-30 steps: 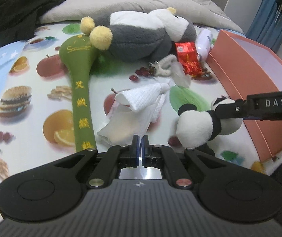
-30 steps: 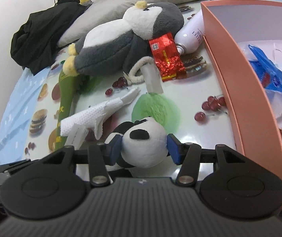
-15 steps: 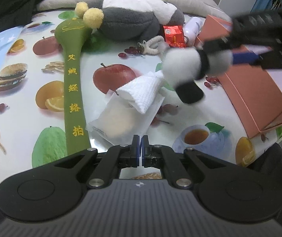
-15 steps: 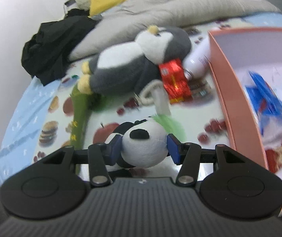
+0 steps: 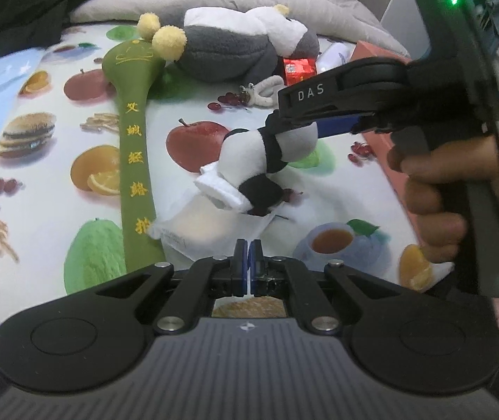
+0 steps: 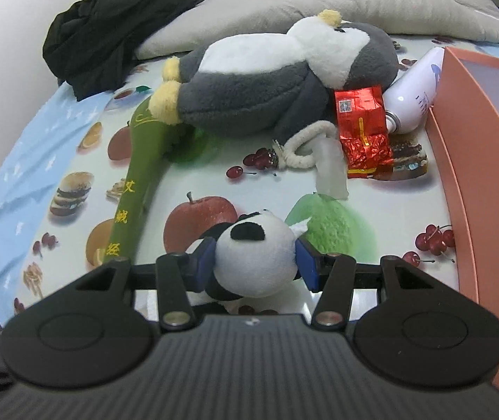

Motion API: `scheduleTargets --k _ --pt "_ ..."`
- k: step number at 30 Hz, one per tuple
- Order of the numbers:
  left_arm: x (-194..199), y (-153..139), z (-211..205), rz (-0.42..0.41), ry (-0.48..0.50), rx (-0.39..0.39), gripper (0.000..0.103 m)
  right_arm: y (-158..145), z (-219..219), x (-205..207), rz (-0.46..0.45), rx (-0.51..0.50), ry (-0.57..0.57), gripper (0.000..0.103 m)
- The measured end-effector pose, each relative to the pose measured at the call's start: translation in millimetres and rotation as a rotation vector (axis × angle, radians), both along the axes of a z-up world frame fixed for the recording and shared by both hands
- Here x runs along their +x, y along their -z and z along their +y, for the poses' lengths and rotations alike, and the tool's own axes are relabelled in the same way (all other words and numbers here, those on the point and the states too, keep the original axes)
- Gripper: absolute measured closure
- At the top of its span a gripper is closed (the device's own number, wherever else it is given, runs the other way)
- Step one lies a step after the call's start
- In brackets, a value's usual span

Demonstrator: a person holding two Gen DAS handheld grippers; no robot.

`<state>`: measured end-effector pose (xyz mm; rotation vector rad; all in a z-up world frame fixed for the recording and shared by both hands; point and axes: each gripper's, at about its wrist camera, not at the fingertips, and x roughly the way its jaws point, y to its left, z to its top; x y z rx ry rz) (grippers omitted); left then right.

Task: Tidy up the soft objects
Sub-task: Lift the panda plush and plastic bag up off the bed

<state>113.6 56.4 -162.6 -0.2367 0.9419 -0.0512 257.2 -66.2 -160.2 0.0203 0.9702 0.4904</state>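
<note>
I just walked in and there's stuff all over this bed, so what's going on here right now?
A person is tidying soft things with a handheld gripper in each hand. The right gripper is clamped on a small panda plush, holding it above the fruit-print sheet. The left gripper is shut and empty. A big grey penguin plush, a green fabric mallet and a folded white cloth lie on the bed beside a pink box.

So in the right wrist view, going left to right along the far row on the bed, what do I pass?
Black clothing → green fabric massage hammer → grey and white penguin plush → red foil packet → white bottle → pink box.
</note>
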Motion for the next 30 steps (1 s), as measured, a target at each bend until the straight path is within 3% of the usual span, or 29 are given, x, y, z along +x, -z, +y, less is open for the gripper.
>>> scheduleTargets --k 10,23,26,30 --pt "-17 -22 -6 -0.032 0.004 -0.028 0.102 -15 -14 -6 -0.016 0.030 0.022 0.050" --pt "-25 -35 -25 -0.057 0.021 -0.056 0.102 -40 -64 -42 -0.067 0.020 0.091 0.050" --pt "-22 -25 -29 -0.050 0.032 -0.041 0.102 -36 -73 -51 -0.079 -0.012 0.104 0.050" --pt "-16 11 -27 0.043 0.034 -0.049 0.101 -28 -85 -63 -0.047 -0.007 0.115 0.050"
